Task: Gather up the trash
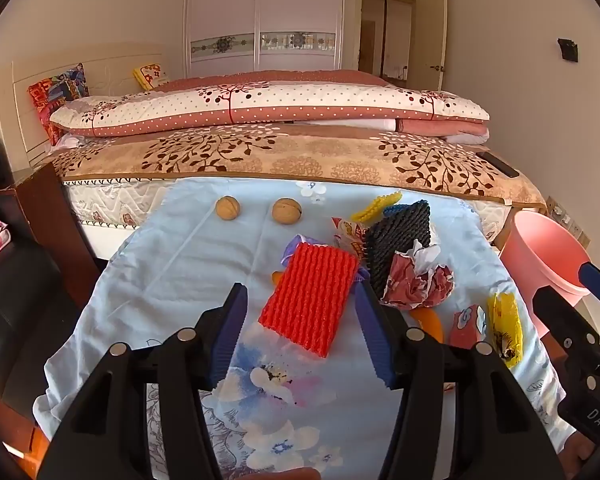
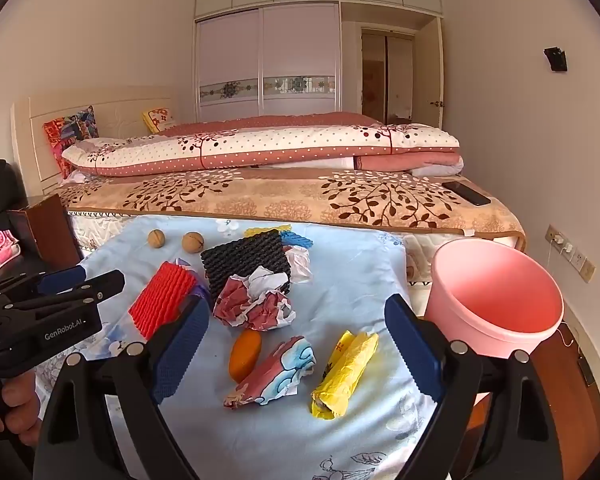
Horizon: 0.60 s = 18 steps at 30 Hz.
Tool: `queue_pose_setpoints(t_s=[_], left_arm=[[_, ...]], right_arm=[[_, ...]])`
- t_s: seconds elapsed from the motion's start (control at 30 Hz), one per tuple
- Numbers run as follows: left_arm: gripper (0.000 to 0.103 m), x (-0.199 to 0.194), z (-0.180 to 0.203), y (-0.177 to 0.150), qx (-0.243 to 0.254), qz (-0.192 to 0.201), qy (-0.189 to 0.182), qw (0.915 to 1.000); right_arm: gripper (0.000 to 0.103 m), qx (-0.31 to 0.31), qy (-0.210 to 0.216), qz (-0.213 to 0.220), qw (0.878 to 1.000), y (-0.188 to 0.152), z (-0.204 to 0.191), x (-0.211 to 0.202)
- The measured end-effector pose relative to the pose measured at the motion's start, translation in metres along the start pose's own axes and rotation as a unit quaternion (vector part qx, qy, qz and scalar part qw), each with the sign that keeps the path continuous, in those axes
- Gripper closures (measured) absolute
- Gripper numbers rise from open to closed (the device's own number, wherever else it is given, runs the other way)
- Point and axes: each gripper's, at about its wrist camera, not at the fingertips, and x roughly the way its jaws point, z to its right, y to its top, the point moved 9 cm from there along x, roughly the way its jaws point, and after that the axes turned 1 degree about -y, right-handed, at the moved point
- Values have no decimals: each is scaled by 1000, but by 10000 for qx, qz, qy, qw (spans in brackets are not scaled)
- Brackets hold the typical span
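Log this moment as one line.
left gripper: open, over red foam net | right gripper: open, empty | pink bin: empty

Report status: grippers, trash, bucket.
Left gripper and right gripper open, empty. Trash all on cloth. Bucket empty, at cloth's right edge. Nothing in the way.

"GenRobot.AI" — white lettering on left gripper (image 2: 66,280) body; "DAS" — on right gripper (image 1: 588,292) body.

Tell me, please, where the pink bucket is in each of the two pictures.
Left wrist view: the pink bucket is at the right edge, partly hidden by the other tool.
Right wrist view: it is at right of centre, whole, with its inside showing.
Shared landmark: the black foam net on the blue cloth.
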Motion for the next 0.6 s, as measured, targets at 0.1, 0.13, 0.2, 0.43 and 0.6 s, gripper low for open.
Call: queue_pose_setpoints(t_s=[0.1, 0.13, 0.2, 0.43, 0.6], left_arm=[[46, 0, 0, 0, 0, 8, -5, 10000], [46, -1, 0, 0, 0, 10, -6, 10000], [46, 0, 0, 0, -6, 4, -8, 10000], [46, 0, 0, 0, -11, -5, -22, 10000], [46, 0, 0, 0, -22, -9, -18, 10000]], right_arm=[[15, -2, -6, -6, 10000, -2, 0, 1], [15, 7, -6, -2, 10000, 1, 1, 1], [15, 16, -14, 23, 10000, 4, 1, -2], [15, 17, -73, 176, 9998, 4, 1, -6], [15, 55, -84, 186, 9998, 4, 4, -5]])
